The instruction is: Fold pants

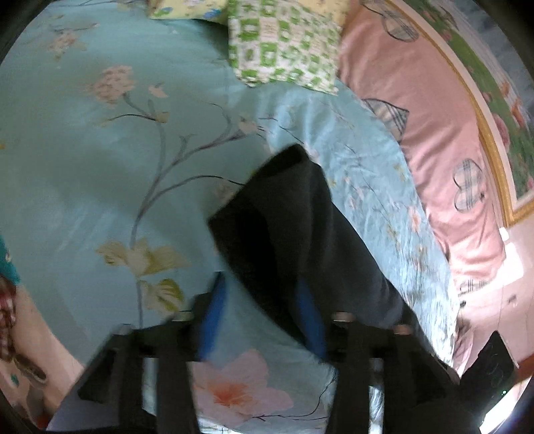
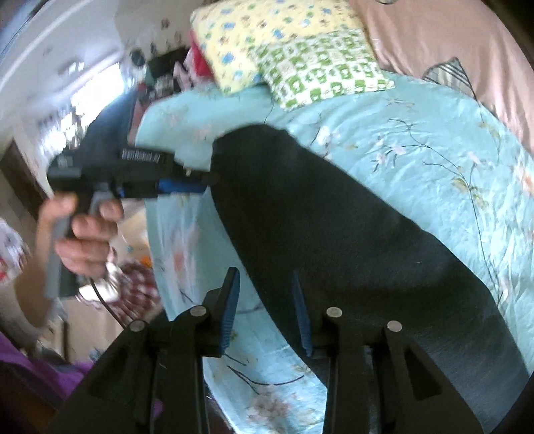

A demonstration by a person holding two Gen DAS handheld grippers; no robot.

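Note:
Dark pants (image 2: 333,227) lie stretched across the teal floral bedspread (image 2: 417,140). In the left wrist view the pants (image 1: 293,227) run from the middle down to the lower right, over the right blue pad. My left gripper (image 1: 263,313) is open, its jaws wide apart, at the pants' edge; it also shows in the right wrist view (image 2: 197,182), held in a hand with its tips at the pants' left edge. My right gripper (image 2: 267,310) is open, with the pants' edge between its blue pads.
A green checked pillow (image 1: 287,43) and a yellow pillow (image 2: 267,30) lie at the head of the bed. A pink quilt (image 1: 427,110) runs along the right side. The bed's edge drops off at the left in the right wrist view.

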